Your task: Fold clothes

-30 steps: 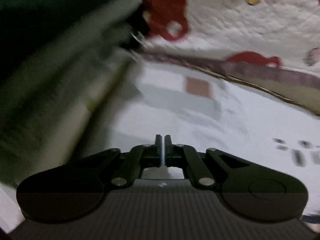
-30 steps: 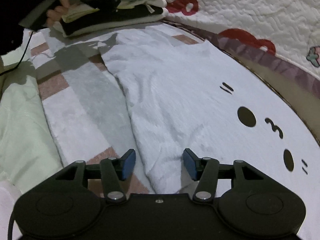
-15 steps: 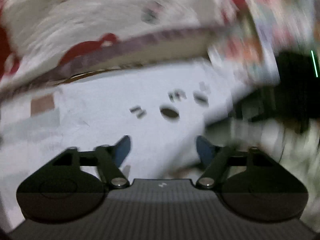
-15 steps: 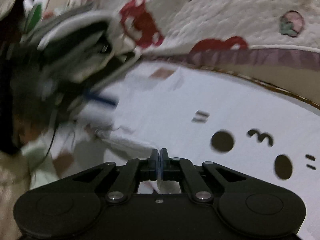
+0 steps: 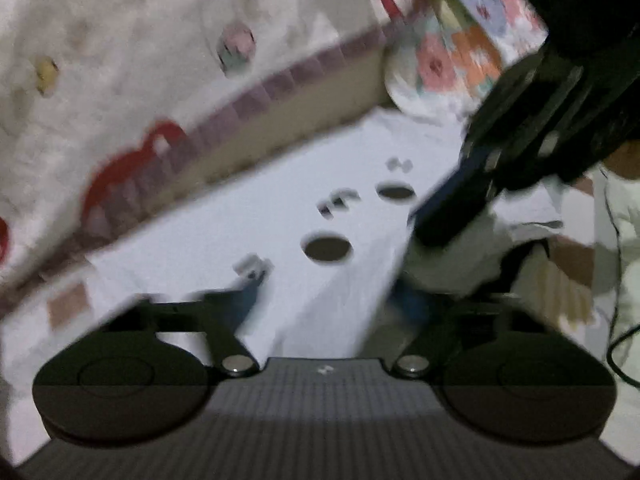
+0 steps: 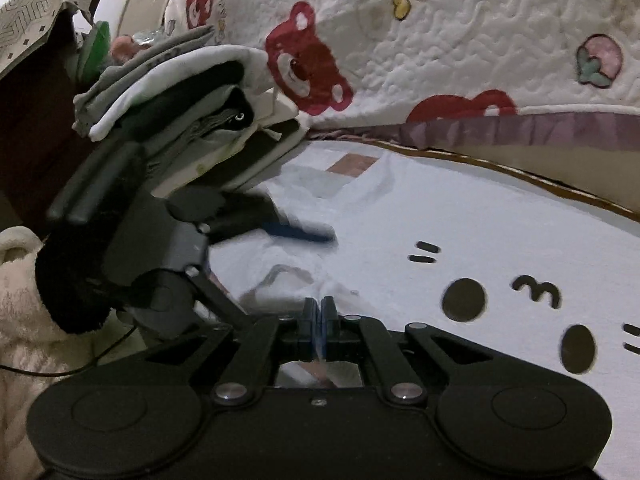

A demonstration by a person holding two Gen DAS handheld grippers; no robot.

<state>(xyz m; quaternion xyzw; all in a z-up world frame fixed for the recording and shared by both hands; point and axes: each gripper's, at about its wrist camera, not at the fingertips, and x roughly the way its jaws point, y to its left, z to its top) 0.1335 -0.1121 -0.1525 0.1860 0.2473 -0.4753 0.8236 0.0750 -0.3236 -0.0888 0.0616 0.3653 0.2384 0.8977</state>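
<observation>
Right wrist view: right gripper [image 6: 320,309] has its jaws pressed together w/ a thin bit of pale cloth showing in the slot behind the pads. Left wrist view shows the same gripper from the side, pads pinched on a fold of the white shirt [image 6: 400,236], fabric bunched just under its tips, so it has hold of the shirt's near edge.

Shirt lies spread flat on the bed over a checked sheet [image 6: 352,163] (pink, grey & white squares). Cat-face print faces up: two dark oval eyes, a "3"-shaped mouth, short whisker dashes either side.

Left gripper [image 5: 328,300] is blurred; its jaws stand apart & are closing, w/ the shirt's slanting edge running between them. Pads don't look to be pressing on the cloth yet. In the right wrist view it sits at the left, blue pads smeared low over the shirt's far edge.

Behind the shirt: white quilt [image 6: 460,40] w/ red bears, a strawberry & purple border. Stack of folded clothes [image 6: 192,92] sits at the far left of the bed, beside the shirt's far end. Fuzzy cream sleeve [image 6: 20,304] w/ a black cuff at the left edge. Floral cloth [image 5: 460,52] near the quilt's corner in the left wrist view.
</observation>
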